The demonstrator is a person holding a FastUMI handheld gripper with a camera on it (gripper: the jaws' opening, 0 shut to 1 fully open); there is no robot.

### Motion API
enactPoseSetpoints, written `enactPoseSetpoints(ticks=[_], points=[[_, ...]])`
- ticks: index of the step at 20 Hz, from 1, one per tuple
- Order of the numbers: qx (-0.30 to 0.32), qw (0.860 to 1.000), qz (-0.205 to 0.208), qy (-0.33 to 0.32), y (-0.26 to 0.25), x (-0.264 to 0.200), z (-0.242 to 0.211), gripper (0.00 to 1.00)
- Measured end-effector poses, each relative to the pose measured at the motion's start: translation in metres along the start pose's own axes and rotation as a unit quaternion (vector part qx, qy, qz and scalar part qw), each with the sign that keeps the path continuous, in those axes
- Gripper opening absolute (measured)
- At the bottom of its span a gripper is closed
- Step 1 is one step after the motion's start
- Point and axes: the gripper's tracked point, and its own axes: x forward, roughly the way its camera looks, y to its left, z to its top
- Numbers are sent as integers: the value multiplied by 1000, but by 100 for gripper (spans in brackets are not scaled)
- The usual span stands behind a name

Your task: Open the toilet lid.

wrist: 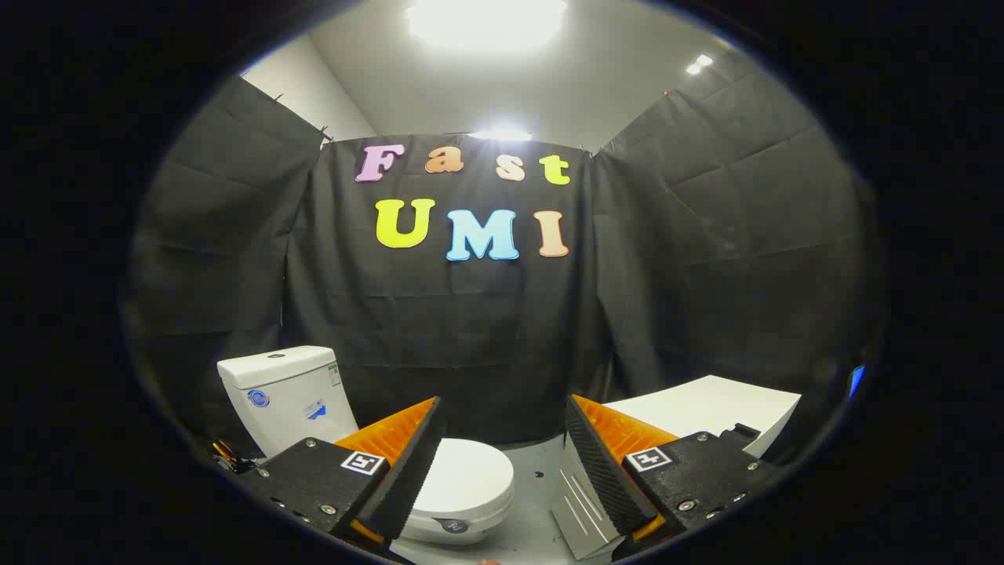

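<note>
Toilet lid (pixel 471 475), white and rounded, lies flat and closed over the bowl, just beyond the gripper's left finger, which hides the lid's near left part. Behind it the white cistern (pixel 284 392) stands upright against the black cloth wall (pixel 439 337), with small stickers on its front and side and a button on its top. The toilet stands on a grey floor (pixel 533 463) at the booth's left side, its bowl pointing toward the middle of the floor. The gripper (pixel 503 463) is spread wide with nothing between its fingers; it hangs in the air short of the toilet, touching nothing, and the bare floor shows through the gap. Beyond the right finger a white, box-like fixture (pixel 710 412) with a flat top stands at the booth's right side, well apart from the toilet. A grey ridged panel (pixel 576 502) lies just beside that finger, low on the floor. Black cloth closes the booth on three sides, under a white ceiling (pixel 549 86) with bright lamps.
</note>
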Motion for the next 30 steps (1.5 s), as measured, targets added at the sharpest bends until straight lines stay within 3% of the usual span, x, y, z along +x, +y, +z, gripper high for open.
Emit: enactPoseSetpoints(ticks=[23,30], points=[[36,998,55,6,31,7,-10,96],[62,994,85,6,72,5,-16,96]])
